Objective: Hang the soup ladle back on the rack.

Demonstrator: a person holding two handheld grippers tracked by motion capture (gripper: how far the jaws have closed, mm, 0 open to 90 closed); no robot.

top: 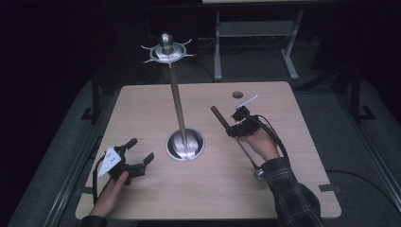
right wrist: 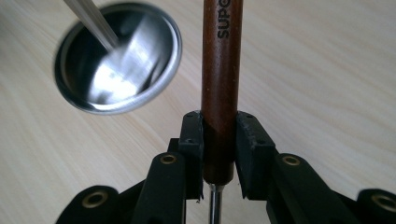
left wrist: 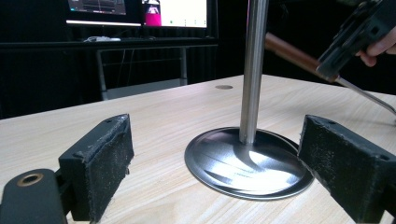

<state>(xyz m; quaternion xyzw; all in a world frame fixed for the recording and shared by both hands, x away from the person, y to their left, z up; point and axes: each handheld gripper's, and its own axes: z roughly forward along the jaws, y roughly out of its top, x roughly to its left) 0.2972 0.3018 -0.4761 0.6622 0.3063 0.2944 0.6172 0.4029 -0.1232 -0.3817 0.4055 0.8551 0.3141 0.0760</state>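
Utensil [top: 236, 137]: brown wooden handle, thin metal shaft, the far end down by the person's right wrist, detail there too dark to tell. Handle end tilted up and toward the stand, lower end near the table [top: 302, 123]. In the right gripper view the wooden handle [right wrist: 222, 70] runs straight up between the pads, lettering partly readable, metal shaft emerging below the grip.

Right gripper [top: 235, 126]: clamped on the wooden handle, pads pressing both sides.

Stand [top: 177, 101]: round steel base at table centre, slim upright pole, pronged hook crown at top. Utensil just to its right, apart from it.

Left gripper [top: 137, 156]: jaws wide apart, nothing between them, low over the table's near-left part, facing the stand's base [left wrist: 250, 163].
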